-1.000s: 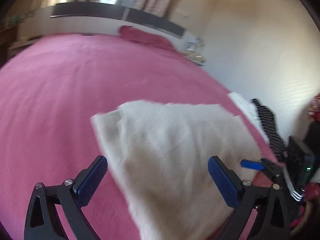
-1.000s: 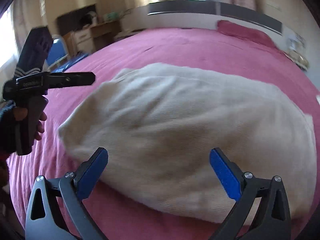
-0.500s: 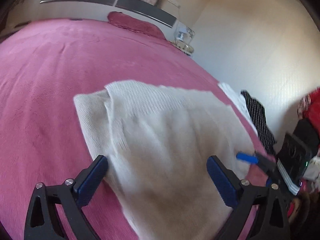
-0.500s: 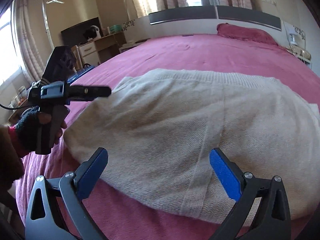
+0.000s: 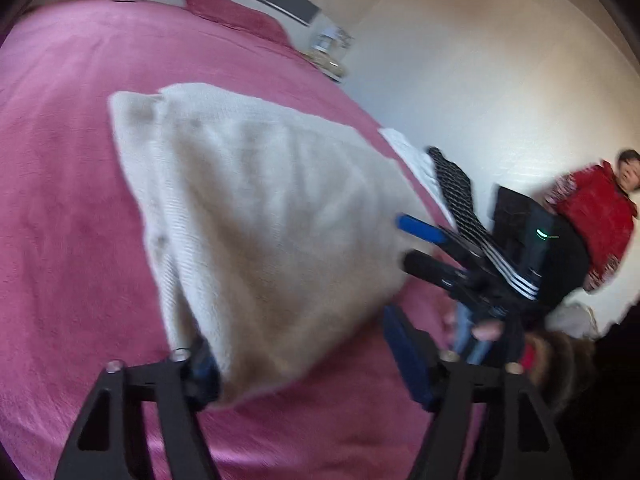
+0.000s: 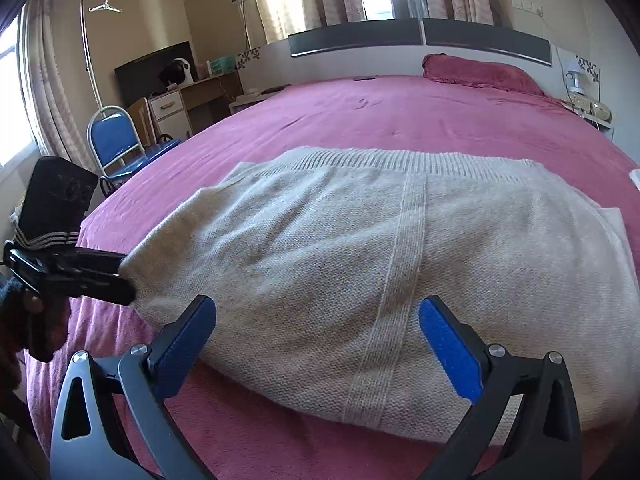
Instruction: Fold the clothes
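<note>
Cream knitted sweater [image 6: 384, 264] spread flat on the pink bedspread [image 6: 400, 120], mid-bed.

Ribbed hem toward 12 o'clock, a knitted band running down the middle toward 6. At 9 o'clock, left gripper [image 6: 120, 280] set around the sweater's near corner, jaws just been closing with the cloth edge between them; whether the pads [image 5: 408, 356] press it yet cannot be told. At 6 o'clock, right gripper [image 6: 316, 344] spread apart over the near edge, holding nothing. Pillow [image 6: 480, 72] at 1 o'clock by the headboard; blue chair [image 6: 116, 140] at 10 o'clock off the bed.
</note>
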`<state>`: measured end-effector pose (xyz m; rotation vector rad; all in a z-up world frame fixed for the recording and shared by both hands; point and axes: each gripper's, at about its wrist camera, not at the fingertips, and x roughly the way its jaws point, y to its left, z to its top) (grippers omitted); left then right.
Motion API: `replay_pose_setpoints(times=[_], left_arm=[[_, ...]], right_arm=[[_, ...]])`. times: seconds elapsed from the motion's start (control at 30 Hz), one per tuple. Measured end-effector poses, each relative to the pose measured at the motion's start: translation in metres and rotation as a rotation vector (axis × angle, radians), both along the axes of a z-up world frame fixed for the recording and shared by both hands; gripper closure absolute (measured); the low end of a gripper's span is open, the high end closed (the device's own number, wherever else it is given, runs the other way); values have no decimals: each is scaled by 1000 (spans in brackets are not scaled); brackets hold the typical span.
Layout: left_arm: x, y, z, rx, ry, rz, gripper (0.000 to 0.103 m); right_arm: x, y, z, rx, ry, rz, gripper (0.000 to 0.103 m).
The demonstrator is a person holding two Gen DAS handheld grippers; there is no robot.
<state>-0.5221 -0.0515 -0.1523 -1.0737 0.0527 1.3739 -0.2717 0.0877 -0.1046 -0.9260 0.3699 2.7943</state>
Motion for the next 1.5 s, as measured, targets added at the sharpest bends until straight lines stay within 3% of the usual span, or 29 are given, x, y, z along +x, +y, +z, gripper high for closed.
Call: replay_pose_setpoints(times=[0.13, 0.3, 0.37, 0.5, 0.63, 0.77, 0.9, 1.07, 1.27, 1.37, 1.5], left_arm=[[16, 11, 3, -69, 31, -163, 36], [5, 13, -10, -204, 72, -241, 37], [3, 14, -6, -221, 87, -267, 37], [0, 22, -7, -297, 114, -353, 37], [-9, 31, -9, -329, 83, -410, 37], [-18, 29, -11, -313, 38, -383, 37], [-22, 21, -9, -302, 25, -330, 37], [-15, 16, -8, -319, 44, -278, 33], [0, 13, -9, -336, 46, -230, 30], [2, 13, -11, -341, 44, -221, 27], [6, 19, -11, -347, 45, -224, 25]], right_arm=[[0, -3, 0, 0, -4, 7, 0], [3, -2, 3, -2, -18, 15, 0], [11, 7, 11, 5, -27, 28, 0], [44, 54, 37, 1, -36, 14, 0], [121, 149, 39, -92, -91, -25, 0], [174, 218, 16, -154, -163, -55, 0], [171, 241, 11, -228, -96, 23, 0], [130, 245, 9, -267, -24, 168, 0], [87, 243, 1, -285, -31, 289, 0], [80, 241, -12, -366, -63, 339, 0], [94, 229, -17, -523, -27, 460, 0]])
